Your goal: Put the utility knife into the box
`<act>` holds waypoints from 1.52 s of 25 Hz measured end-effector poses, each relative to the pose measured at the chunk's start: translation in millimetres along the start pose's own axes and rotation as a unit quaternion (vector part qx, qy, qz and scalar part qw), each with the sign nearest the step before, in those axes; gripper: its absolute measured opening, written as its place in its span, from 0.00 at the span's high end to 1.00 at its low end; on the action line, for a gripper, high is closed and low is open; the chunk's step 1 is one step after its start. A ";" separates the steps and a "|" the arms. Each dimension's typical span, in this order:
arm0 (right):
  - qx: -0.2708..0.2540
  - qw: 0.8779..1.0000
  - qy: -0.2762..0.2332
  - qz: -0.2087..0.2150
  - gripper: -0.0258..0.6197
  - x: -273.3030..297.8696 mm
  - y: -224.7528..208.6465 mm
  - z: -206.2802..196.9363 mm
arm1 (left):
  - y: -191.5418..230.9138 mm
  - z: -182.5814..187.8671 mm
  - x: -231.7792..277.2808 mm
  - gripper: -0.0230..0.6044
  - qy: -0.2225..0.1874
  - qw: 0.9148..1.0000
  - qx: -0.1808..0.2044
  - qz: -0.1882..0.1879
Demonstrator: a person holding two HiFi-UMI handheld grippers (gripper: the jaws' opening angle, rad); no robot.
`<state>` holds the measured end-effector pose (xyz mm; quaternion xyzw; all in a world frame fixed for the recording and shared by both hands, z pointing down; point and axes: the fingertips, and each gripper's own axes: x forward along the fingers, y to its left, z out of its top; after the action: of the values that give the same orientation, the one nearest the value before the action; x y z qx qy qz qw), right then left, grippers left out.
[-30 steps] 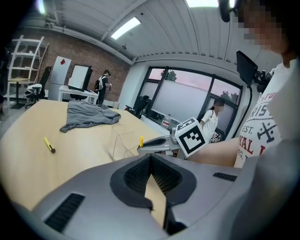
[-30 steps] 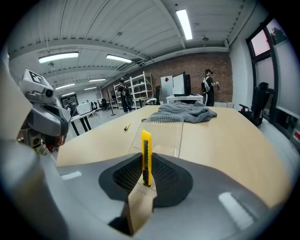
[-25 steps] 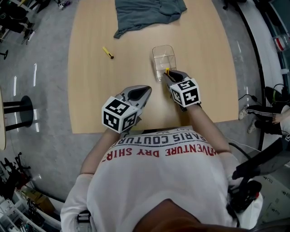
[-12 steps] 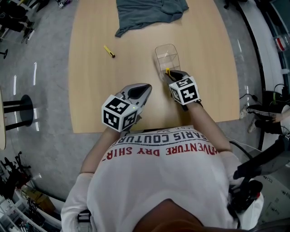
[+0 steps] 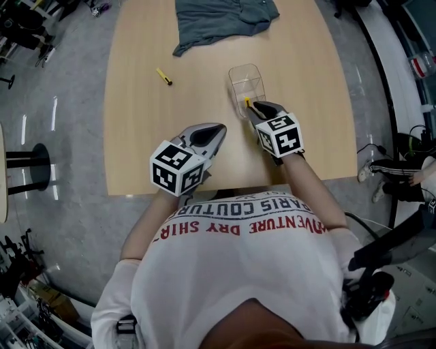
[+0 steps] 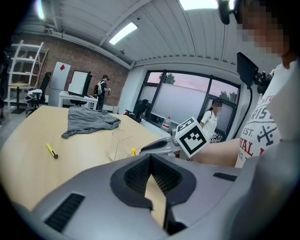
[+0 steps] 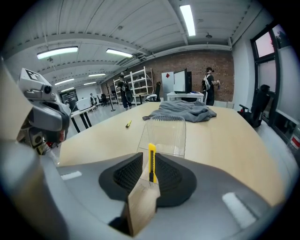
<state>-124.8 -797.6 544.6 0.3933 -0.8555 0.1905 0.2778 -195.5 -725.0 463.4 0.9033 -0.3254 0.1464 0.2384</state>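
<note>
A clear plastic box [image 5: 246, 83] stands open-topped on the tan table [image 5: 136, 136]. My right gripper [image 5: 253, 108] is shut on a yellow utility knife [image 5: 248, 103], whose tip pokes out at the box's near wall. In the right gripper view the utility knife [image 7: 152, 159] stands upright between the pads of the right gripper [image 7: 150, 166], with the box [image 7: 164, 133] just ahead. My left gripper [image 5: 219, 129] hovers low at the table's near side, left of the right one, shut with nothing in it. The left gripper view shows the left gripper [image 6: 150, 161] with its tips together.
A second small yellow tool [image 5: 163, 77] lies on the table to the far left of the box. A grey cloth [image 5: 225, 17] is bunched at the far edge. The table's near edge is right below both grippers. People and desks stand far off.
My right gripper has edged slightly forward with the knife toward the box's near wall. The left gripper has barely shifted.
</note>
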 end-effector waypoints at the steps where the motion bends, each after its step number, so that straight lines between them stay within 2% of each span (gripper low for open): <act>1: -0.002 1.000 -0.011 0.004 0.87 -5.8 2.5 3.7 | -2.0 -0.9 0.9 0.96 -0.002 1.000 0.002 0.001; 5: -0.013 0.997 -0.054 0.045 0.87 -51.6 30.1 9.4 | -28.5 -7.3 -2.2 0.96 -0.018 1.000 0.007 0.008; 9: -0.059 0.988 -0.097 0.104 0.87 -161.6 81.5 -26.2 | -119.3 -29.4 -24.4 0.96 -0.050 0.998 0.026 0.018; 11: -0.073 0.983 -0.108 0.128 0.92 -218.0 101.8 -51.7 | -170.1 -40.9 -37.1 0.96 -0.069 0.997 0.027 0.023; 14: -0.082 0.976 -0.107 0.171 0.96 -283.5 135.3 -95.0 | -240.2 -66.3 -58.1 0.96 -0.085 0.996 0.012 0.025; 16: -0.084 0.974 -0.101 0.187 0.96 -313.3 153.1 -119.9 | -277.7 -86.2 -67.8 0.96 -0.080 0.996 0.009 0.028; 20: -0.078 0.971 -0.098 0.202 0.96 -365.8 179.3 -155.4 | -338.0 -114.4 -86.6 0.96 -0.059 0.997 0.023 0.043; 25: -0.065 0.971 -0.111 0.199 0.96 -425.1 206.0 -192.4 | -397.4 -139.9 -118.5 0.96 -0.068 0.996 0.024 0.049; 29: -0.061 0.972 -0.118 0.195 0.96 -465.8 234.7 -234.8 | -444.7 -177.3 -138.4 0.96 -0.062 0.997 0.032 0.043; 38: -0.042 0.972 -0.128 0.191 0.96 -606.1 398.4 -382.1 | -609.7 -322.6 -267.3 0.96 -0.064 0.997 0.035 0.028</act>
<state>14.4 0.4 418.4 0.2321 -0.9503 0.1524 0.1407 -29.1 -5.5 418.9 0.9088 -0.3603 0.1062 0.1815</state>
